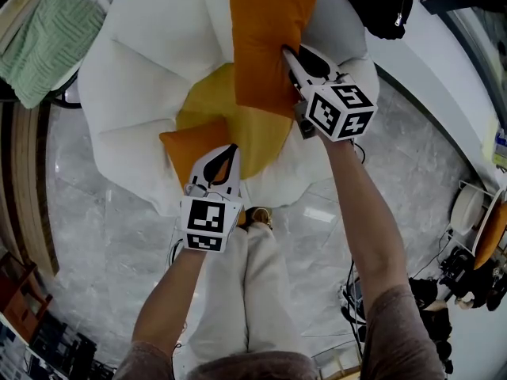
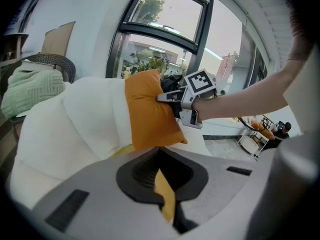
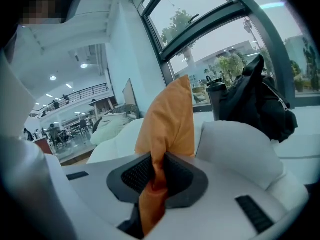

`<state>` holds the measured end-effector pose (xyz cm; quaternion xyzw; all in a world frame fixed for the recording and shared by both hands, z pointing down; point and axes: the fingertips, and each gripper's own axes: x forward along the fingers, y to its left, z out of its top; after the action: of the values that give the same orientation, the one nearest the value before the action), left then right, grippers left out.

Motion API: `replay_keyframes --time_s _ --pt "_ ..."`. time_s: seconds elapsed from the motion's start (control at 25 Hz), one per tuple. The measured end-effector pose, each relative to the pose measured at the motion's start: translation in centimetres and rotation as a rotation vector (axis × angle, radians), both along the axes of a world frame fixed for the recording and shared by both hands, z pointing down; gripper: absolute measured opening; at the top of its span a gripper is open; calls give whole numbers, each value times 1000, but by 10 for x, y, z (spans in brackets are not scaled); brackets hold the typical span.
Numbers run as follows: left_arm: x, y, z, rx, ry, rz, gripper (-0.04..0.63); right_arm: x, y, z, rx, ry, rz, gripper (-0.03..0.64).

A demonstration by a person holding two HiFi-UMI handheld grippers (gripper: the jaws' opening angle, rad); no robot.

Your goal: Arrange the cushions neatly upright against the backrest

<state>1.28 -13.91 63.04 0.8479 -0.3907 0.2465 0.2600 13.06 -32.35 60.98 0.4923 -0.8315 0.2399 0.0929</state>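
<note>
A large orange cushion hangs upright in front of the white armchair's backrest. My right gripper is shut on its right edge. In the right gripper view the orange fabric runs down between the jaws of that gripper. A yellow cushion lies on the seat. At its front left lies a smaller orange cushion, with my left gripper shut on its edge. The left gripper view shows a strip of fabric pinched in the left gripper, and beyond it the large orange cushion and the right gripper.
A green towel lies on a wicker chair to the armchair's left. A black backpack sits behind the armchair's right side by the window. A small rack stands on the marble floor at the right. The person's legs are just in front of the seat.
</note>
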Motion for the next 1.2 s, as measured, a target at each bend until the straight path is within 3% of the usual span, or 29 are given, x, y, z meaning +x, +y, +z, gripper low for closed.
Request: replay_keyframes --time_s 0.4,0.92,1.2 --pt "-14 -10 5 7 -4 -11 5 1 -6 29 -12 77 19 90" --pt "-2 -43 -12 56 31 -23 5 17 -4 54 -92 195 53 191" --pt "-4 -54 -20 70 32 -39 5 21 0 49 -78 274 27 236"
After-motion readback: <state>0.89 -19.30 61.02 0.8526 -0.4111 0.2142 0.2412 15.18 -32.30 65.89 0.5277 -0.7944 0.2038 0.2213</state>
